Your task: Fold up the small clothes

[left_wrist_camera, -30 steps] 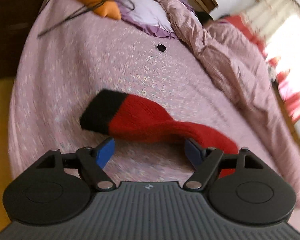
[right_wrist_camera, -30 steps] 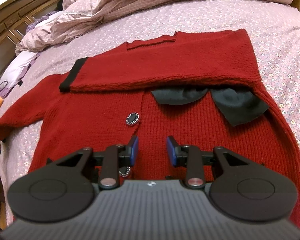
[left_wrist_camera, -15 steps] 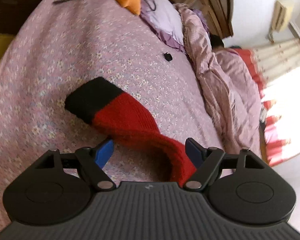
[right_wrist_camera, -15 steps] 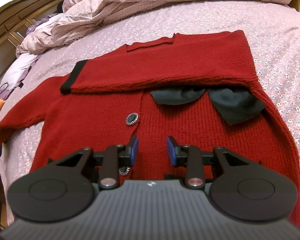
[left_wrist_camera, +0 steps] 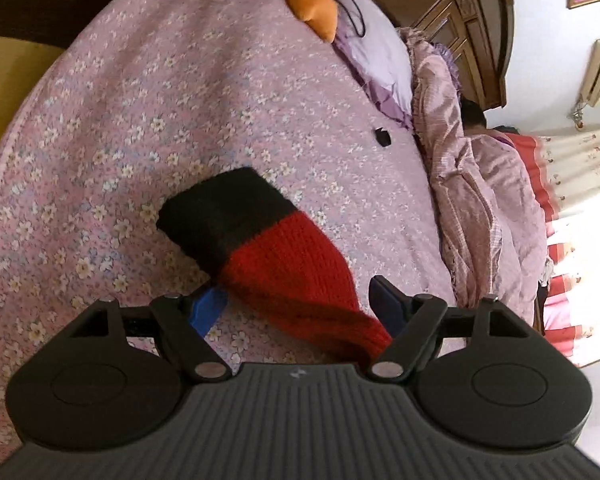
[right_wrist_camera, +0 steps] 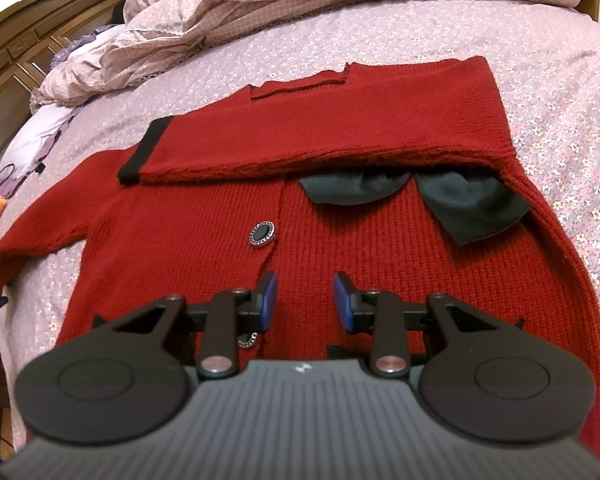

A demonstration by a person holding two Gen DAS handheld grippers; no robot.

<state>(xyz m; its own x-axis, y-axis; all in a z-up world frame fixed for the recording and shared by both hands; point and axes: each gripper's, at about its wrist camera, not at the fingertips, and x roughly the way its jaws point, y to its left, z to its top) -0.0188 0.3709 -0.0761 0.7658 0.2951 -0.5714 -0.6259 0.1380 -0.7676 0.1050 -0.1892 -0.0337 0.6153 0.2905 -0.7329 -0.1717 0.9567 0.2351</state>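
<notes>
A small red knit cardigan (right_wrist_camera: 204,240) with black cuffs and a dark collar (right_wrist_camera: 464,204) lies flat on the bed. One sleeve (right_wrist_camera: 300,140) is folded across the chest, its black cuff (right_wrist_camera: 140,156) to the left. The other sleeve (left_wrist_camera: 288,272) reaches out sideways, and its black cuff (left_wrist_camera: 224,216) shows in the left wrist view. My left gripper (left_wrist_camera: 296,304) is open, its jaws on either side of that sleeve. My right gripper (right_wrist_camera: 304,304) is open and empty above the cardigan's lower front, near a black button (right_wrist_camera: 262,234).
The bed has a pink flowered sheet (left_wrist_camera: 140,100). A rumpled pink quilt (right_wrist_camera: 300,4) lies along the far side. A purple pillow (left_wrist_camera: 376,56), an orange object with black cords (left_wrist_camera: 312,12) and a small black item (left_wrist_camera: 382,136) lie near the wooden headboard (right_wrist_camera: 40,32).
My left gripper has turned and moved in over the outstretched sleeve, which now runs between its open jaws. My right gripper has hardly moved.
</notes>
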